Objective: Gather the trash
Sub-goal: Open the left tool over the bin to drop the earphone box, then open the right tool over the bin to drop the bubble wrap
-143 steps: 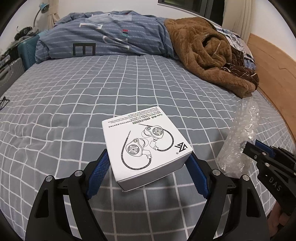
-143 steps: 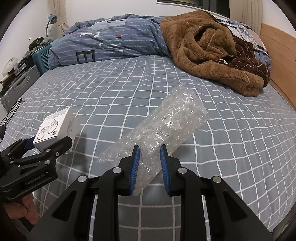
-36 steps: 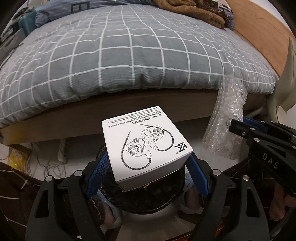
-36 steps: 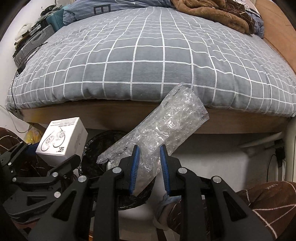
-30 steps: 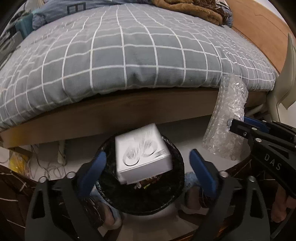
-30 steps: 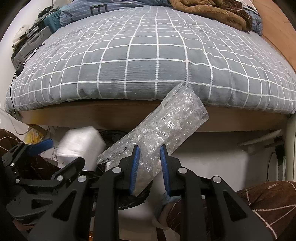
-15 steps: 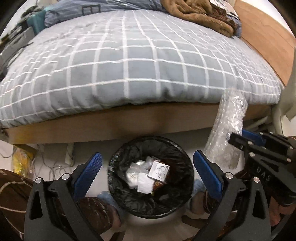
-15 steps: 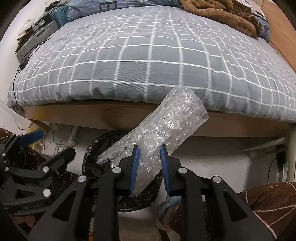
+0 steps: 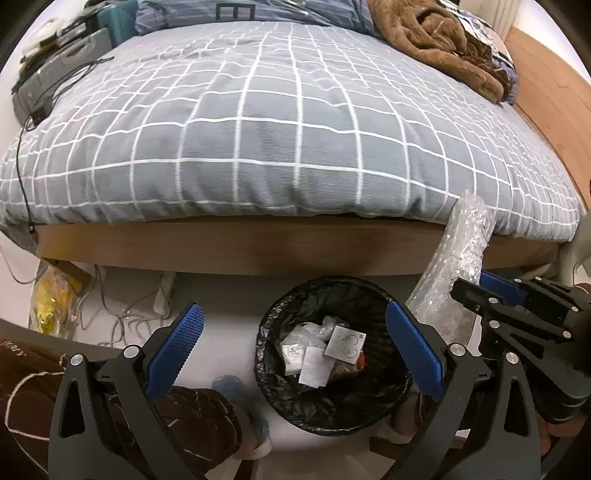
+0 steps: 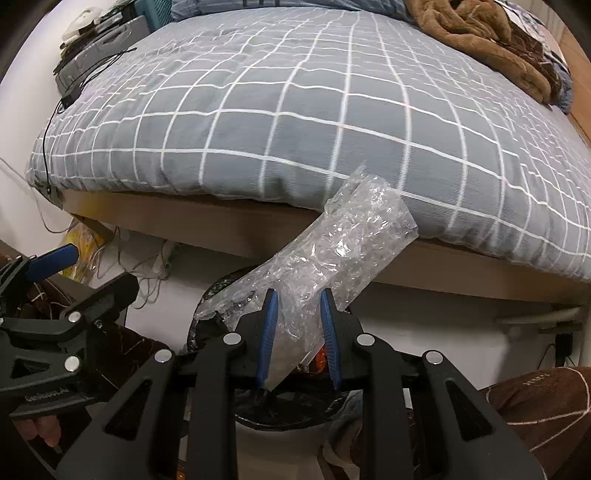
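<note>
This is a bedroom in somebody's home. A wide bed (image 9: 295, 122) fills most of it, covered in a grey quilt with a white grid, on a wooden frame (image 9: 258, 243). A brown fleece blanket (image 9: 436, 40) lies rumpled at the far end beside blue striped bedding (image 9: 258, 9). Loose cables (image 9: 122, 306) trail on the pale floor beneath, and a small bin with a black liner (image 9: 273, 373) stands at the bed's foot.

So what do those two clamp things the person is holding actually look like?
Both are matte black plastic frames with silver screws. The left gripper has two long fingers lined with blue knobbly pads; the right gripper looks the same. White lettering marks their sides. The person wears dark brown clothing with thin white lines.
</note>
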Demonstrator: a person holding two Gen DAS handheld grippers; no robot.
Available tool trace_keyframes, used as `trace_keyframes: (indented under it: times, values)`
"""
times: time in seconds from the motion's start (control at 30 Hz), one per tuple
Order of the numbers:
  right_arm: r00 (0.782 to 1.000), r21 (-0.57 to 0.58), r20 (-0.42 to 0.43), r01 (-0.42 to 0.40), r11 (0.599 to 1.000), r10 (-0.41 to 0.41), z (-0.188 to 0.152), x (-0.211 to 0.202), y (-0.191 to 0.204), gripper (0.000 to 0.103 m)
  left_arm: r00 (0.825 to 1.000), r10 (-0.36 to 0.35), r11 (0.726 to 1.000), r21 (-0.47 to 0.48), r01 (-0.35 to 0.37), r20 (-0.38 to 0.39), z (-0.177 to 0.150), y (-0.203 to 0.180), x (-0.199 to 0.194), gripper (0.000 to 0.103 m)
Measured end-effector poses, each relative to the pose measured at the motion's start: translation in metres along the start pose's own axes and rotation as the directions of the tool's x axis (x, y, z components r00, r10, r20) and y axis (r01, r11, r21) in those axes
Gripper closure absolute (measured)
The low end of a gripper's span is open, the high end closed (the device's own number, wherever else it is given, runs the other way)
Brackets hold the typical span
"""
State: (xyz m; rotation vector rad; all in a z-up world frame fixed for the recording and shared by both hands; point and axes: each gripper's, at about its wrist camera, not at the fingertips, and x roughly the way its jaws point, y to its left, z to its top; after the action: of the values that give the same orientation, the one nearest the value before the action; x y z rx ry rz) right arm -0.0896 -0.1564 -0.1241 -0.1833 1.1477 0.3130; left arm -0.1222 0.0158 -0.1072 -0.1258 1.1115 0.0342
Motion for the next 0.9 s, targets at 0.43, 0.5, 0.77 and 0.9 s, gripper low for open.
trace_keyframes:
  times: [0.43, 0.5, 0.77, 0.9]
  values:
    - [1.0, -0.009, -0.001, 0.013, 1.0, -0.013, 0.001, 0.004, 0.003, 0.063, 1.0, -0.008, 1.0, -0.007, 0.008, 0.006, 0.002, 0.003, -0.002, 0.006]
    - [1.0, -0.004, 0.006, 0.018, 1.0, -0.018, 0.001, 0.001, 0.0, 0.059, 1.0, -0.005, 1.0, -0.01, 0.005, 0.013, 0.002, 0.003, -0.004, 0.006]
    - [0.998, 0.043, 0.047, 0.045, 0.998, -0.047, 0.003, -0.009, -0.018, 0.037, 0.999, -0.019, 1.0, 0.006, 0.018, 0.03, 0.007, -0.005, -0.008, 0.006]
    - [0.992, 0.07, 0.098, 0.071, 0.995, -0.077, 0.004, -0.025, -0.029, 0.024, 0.998, -0.029, 0.999, 0.018, 0.028, 0.051, 0.015, -0.009, -0.013, 0.006]
